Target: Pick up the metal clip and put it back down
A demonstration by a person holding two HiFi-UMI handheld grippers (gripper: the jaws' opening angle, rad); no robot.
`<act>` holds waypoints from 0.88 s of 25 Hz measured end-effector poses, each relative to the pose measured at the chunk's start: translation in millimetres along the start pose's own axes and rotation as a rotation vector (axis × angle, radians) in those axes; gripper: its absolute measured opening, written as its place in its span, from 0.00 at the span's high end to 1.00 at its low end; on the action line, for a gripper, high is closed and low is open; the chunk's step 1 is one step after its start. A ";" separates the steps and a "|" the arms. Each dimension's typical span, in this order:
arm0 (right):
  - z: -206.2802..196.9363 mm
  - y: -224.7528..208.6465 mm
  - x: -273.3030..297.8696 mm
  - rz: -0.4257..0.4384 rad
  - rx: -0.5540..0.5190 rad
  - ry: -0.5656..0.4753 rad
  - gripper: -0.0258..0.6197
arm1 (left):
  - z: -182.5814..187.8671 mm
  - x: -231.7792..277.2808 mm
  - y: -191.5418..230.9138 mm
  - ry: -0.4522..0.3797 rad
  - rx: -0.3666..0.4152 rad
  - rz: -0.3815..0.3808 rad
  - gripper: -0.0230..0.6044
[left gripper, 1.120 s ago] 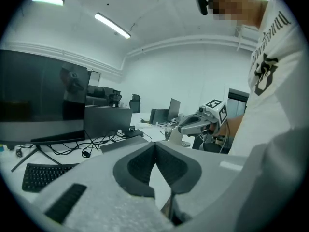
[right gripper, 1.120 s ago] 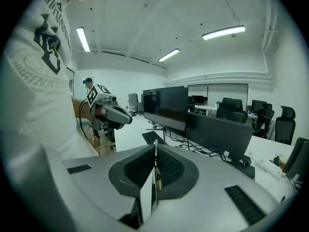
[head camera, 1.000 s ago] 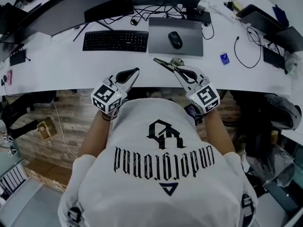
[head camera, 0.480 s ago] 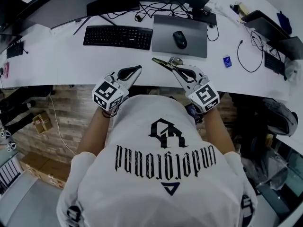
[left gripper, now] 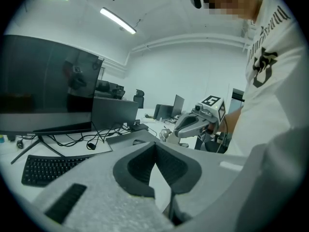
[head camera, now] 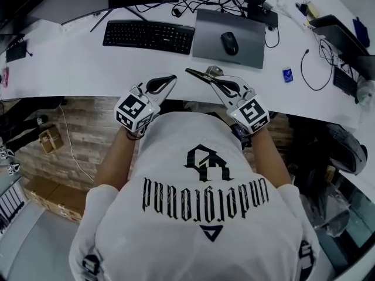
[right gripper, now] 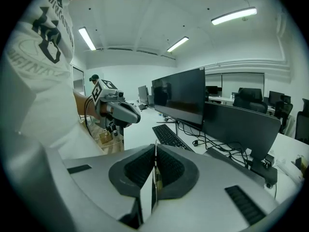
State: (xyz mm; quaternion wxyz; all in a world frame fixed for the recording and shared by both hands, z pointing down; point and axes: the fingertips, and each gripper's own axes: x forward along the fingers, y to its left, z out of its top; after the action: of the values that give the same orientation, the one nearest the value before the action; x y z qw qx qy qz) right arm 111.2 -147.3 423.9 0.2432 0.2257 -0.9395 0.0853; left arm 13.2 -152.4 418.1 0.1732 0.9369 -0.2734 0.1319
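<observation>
The clip (head camera: 195,74) is off the desk (head camera: 76,69) and in the right tool (head camera: 209,80). That tool's pads are pressed together on it, and the right gripper view shows it as a thin metal strip standing edge-on between them. In the head view its free end pokes out past the tips and points toward the near corner of the mouse pad (head camera: 205,34). It hangs over the strip of bare desk between that pad and the desk's near edge, a little to the right of the keyboard (head camera: 148,36). Whether the clip's end is touching the desk top or hanging just above it cannot be told from these views. The left tool (head camera: 171,78) sits at the near edge, beside the right one but apart from it. Its pads meet at the tips with nothing between them, so it seems to have no part in this task. By my reading the pick-up half is done: the clip is firmly gripped and is no longer lying flat on the desk. The second half is left: lower the clip until it rests on the bare desk in front of the mouse pad, then part the pads and draw the right tool back so the clip lies free.
</observation>
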 end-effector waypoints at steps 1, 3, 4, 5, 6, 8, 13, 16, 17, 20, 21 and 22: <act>-3.0 -1.6 3.0 0.005 0.003 0.004 0.92 | -2.0 1.4 1.9 0.006 -0.003 0.000 0.94; -8.8 -4.2 9.0 0.014 0.011 0.014 0.92 | -6.1 4.8 5.6 0.015 -0.010 0.000 0.94; -12.1 -5.4 11.8 0.018 0.016 0.020 0.92 | -8.2 6.6 7.4 0.019 -0.012 -0.001 0.94; -15.8 -6.4 14.5 0.022 0.019 0.027 0.92 | -10.3 8.6 8.8 0.023 -0.015 -0.001 0.94; -19.8 -7.1 17.0 0.027 0.022 0.033 0.92 | -12.3 10.6 9.9 0.027 -0.017 -0.003 0.94; -28.0 -8.8 21.6 0.037 0.026 0.045 0.92 | -16.1 14.8 12.1 0.036 -0.018 -0.004 0.94; -43.8 -12.7 32.8 0.060 0.045 0.074 0.92 | -27.0 22.9 19.2 0.057 -0.033 -0.002 0.94; -50.8 -14.1 39.1 0.076 0.046 0.085 0.92 | -34.2 26.7 23.0 0.069 -0.044 0.004 0.94; -52.2 -14.5 41.1 0.081 0.050 0.086 0.92 | -36.6 28.1 23.9 0.073 -0.048 0.004 0.94; -57.9 -16.0 48.3 0.094 0.063 0.093 0.92 | -42.9 32.6 28.3 0.080 -0.061 0.007 0.94; -60.7 -16.0 51.1 0.098 0.068 0.097 0.92 | -45.5 34.2 30.1 0.083 -0.064 0.008 0.94; -64.4 -15.7 54.0 0.102 0.071 0.101 0.92 | -48.7 35.8 31.7 0.088 -0.066 0.009 0.94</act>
State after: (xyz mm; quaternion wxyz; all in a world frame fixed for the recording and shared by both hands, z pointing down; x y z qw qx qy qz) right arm 103.4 -164.5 507.3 0.2774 0.1815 -0.9327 0.1423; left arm 17.3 -174.8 482.4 0.2154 0.9228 -0.2738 0.1648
